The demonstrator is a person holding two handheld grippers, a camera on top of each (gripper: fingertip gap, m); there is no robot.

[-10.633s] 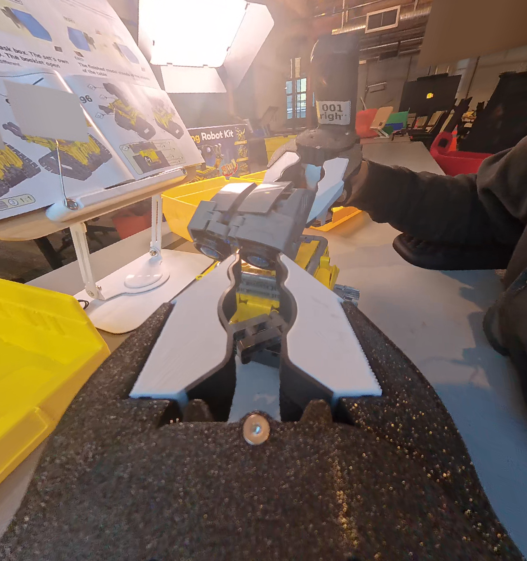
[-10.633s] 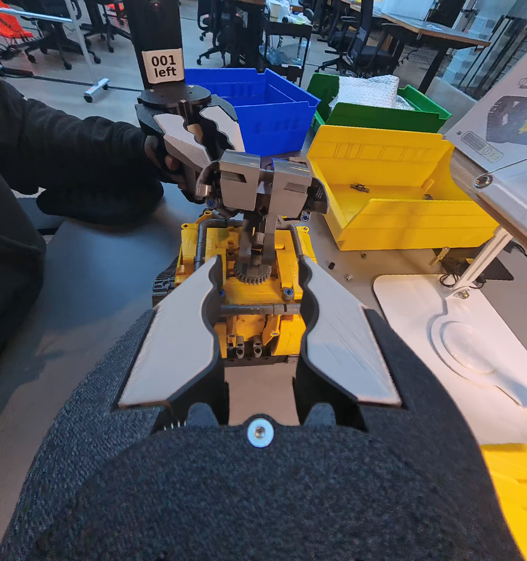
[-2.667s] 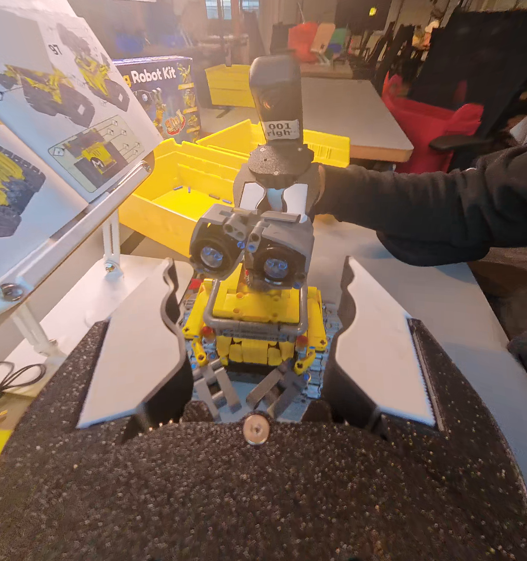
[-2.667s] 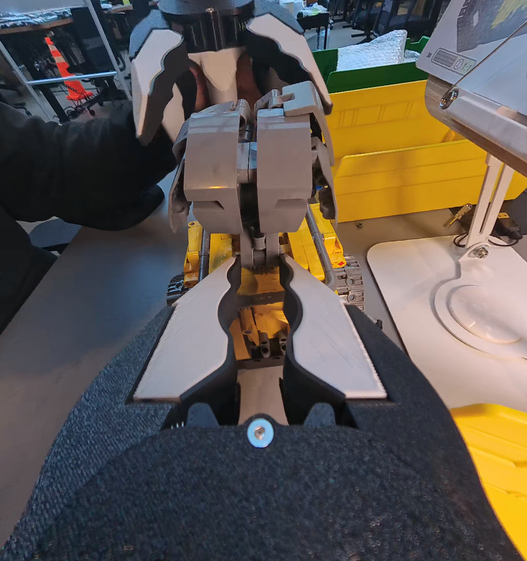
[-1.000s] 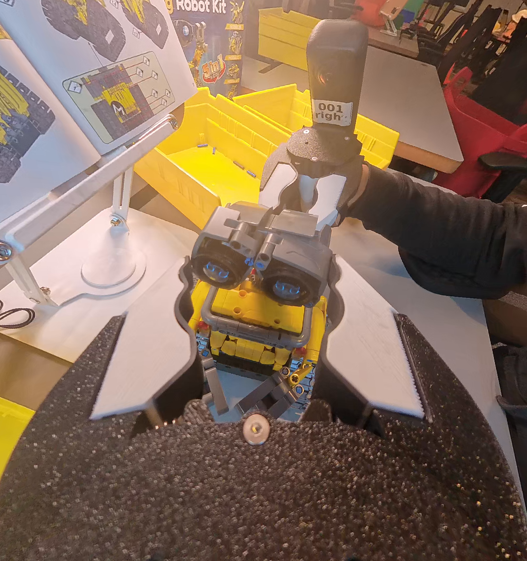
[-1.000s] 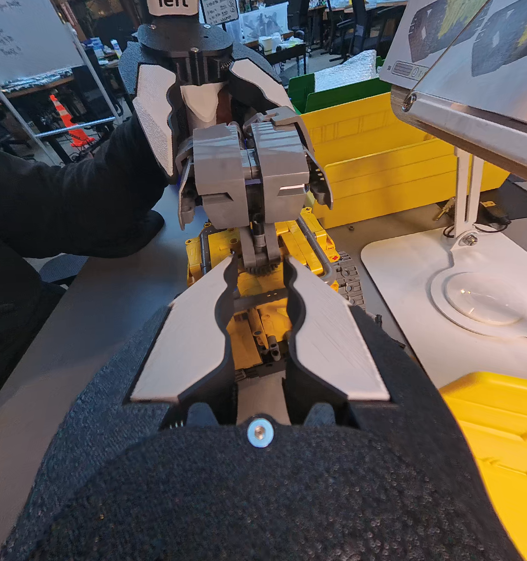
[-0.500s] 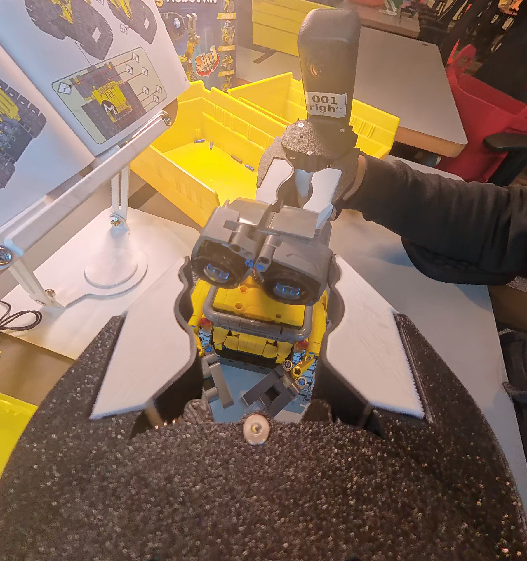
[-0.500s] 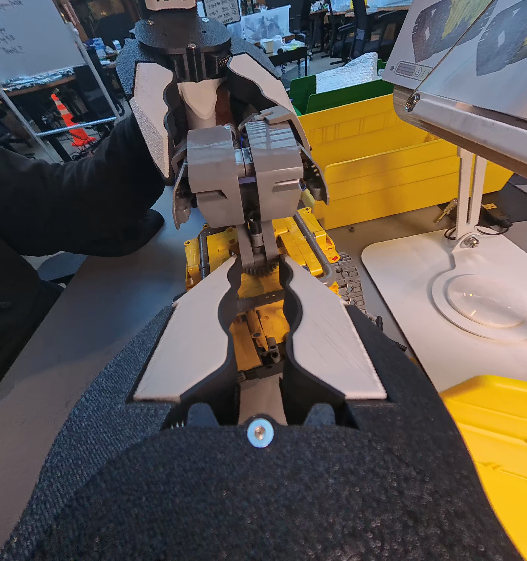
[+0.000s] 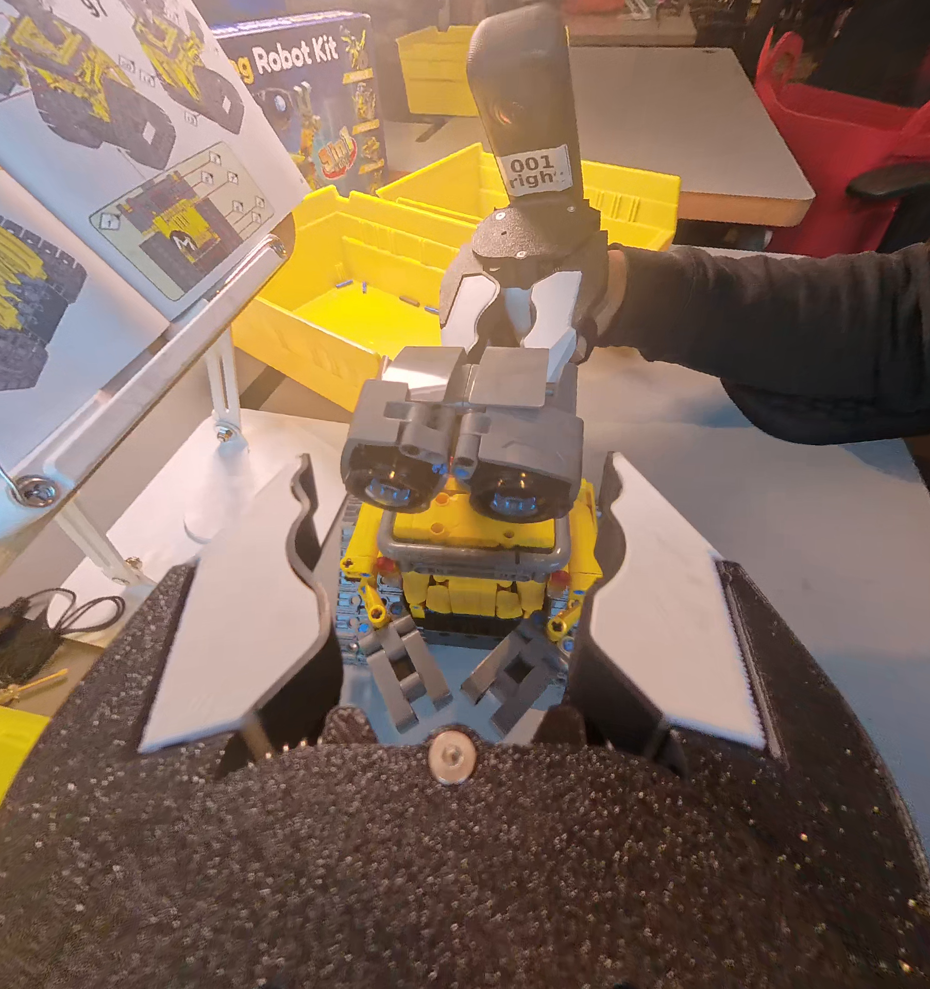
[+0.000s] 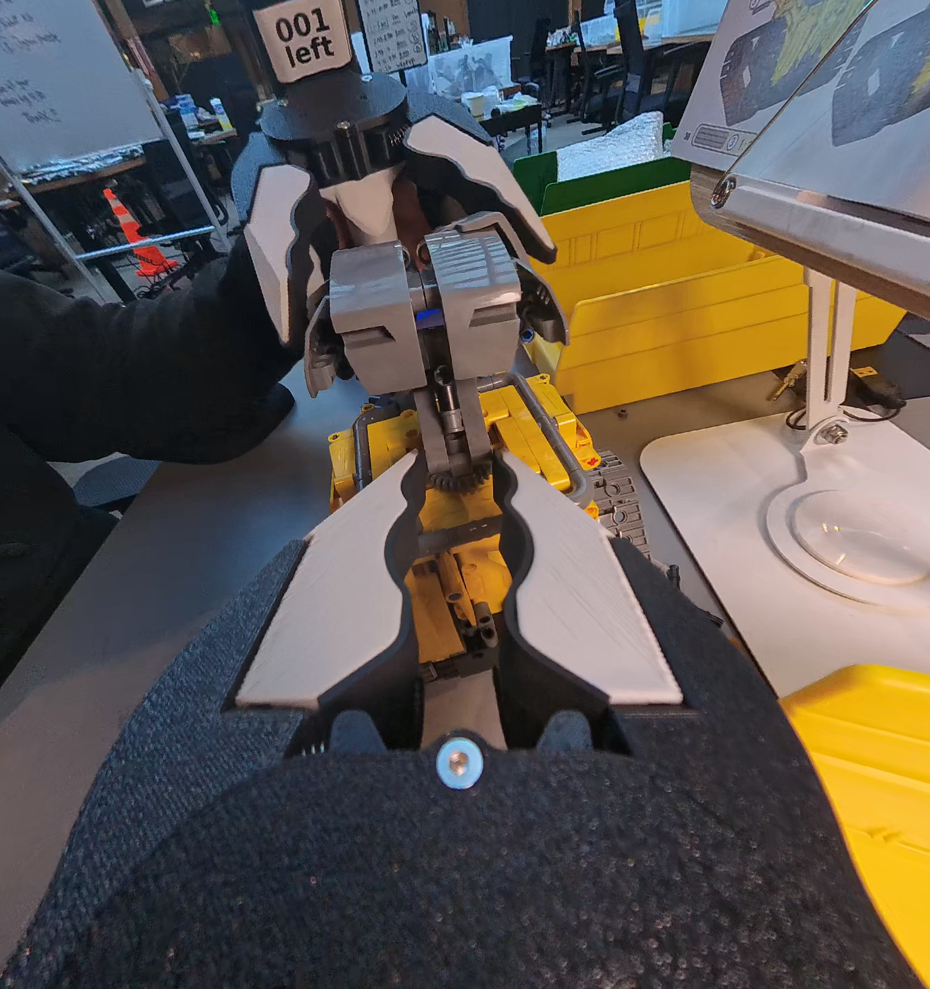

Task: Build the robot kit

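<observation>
Your left gripper (image 9: 454, 535) has spread its jaws wide around the toy robot (image 9: 468, 540) standing on the worktop (image 9: 773, 535); your right gripper (image 10: 454, 471) is pinching its grey neck (image 10: 449, 423).

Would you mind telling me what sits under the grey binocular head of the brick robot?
Under the grey head, a grey neck descends to a dark gear on the yellow body. The right gripper closes on the neck; the gear's mounting is hidden.
</observation>
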